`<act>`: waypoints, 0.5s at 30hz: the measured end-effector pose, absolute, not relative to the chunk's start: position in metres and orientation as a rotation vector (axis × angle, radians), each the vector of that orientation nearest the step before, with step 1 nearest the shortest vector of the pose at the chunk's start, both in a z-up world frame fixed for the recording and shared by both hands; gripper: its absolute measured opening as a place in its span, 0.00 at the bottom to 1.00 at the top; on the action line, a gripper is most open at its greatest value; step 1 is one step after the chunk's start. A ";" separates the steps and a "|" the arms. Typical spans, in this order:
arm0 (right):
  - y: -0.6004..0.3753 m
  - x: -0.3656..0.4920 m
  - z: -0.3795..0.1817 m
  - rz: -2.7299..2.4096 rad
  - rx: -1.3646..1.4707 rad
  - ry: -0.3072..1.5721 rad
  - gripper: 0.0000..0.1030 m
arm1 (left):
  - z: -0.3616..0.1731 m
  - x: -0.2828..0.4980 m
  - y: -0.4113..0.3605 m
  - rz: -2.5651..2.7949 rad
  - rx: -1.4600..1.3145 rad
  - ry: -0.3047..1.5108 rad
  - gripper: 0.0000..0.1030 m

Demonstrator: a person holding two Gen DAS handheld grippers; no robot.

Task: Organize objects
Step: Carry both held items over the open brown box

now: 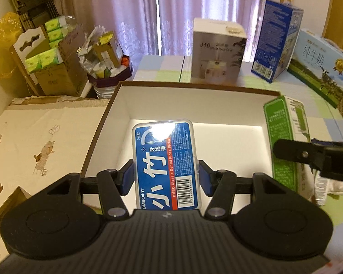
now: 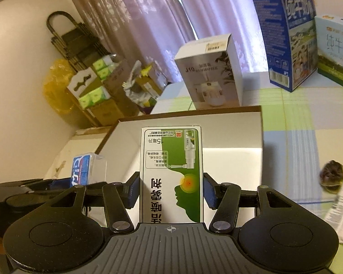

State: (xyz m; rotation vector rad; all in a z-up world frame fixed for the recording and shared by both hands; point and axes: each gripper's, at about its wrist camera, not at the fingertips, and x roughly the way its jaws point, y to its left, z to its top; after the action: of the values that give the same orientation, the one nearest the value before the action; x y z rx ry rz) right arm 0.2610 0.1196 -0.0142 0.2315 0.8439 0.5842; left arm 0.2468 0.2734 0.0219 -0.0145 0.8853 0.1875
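Note:
My left gripper (image 1: pixel 166 176) is shut on a blue dental floss pick case (image 1: pixel 164 159), held over the open brown box with a white inside (image 1: pixel 116 123). My right gripper (image 2: pixel 171 193) is shut on a green and white spray box (image 2: pixel 171 173), held above the same open box (image 2: pixel 240 137). The left wrist view catches the spray box (image 1: pixel 283 137) at the open box's right side with one right finger (image 1: pixel 292 151) across it. Low at the left of the right wrist view, the floss case (image 2: pixel 85 169) shows in the left gripper.
A white humidifier box (image 1: pixel 217 52) stands behind the open box, and two milk cartons (image 1: pixel 276 38) stand at the back right on the checked tablecloth (image 2: pixel 297 123). A small tube (image 2: pixel 338 203) and a dark round object (image 2: pixel 332 175) lie to the right. Cardboard boxes (image 1: pixel 54 68) stand at the left.

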 end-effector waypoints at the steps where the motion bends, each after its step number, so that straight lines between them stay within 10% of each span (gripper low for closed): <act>1: 0.124 0.266 -0.019 0.573 0.230 0.861 0.51 | 0.017 0.252 0.276 0.187 -0.011 0.897 0.51; 15: 0.157 0.311 -0.102 0.443 0.216 1.107 0.51 | -0.049 0.296 0.294 0.114 0.000 1.081 0.51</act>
State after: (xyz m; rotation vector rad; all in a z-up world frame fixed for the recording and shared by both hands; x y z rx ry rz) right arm 0.3108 0.1568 -0.1022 0.2161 1.1067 0.4432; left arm 0.2964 0.2939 -0.0488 -0.0005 1.0808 0.1136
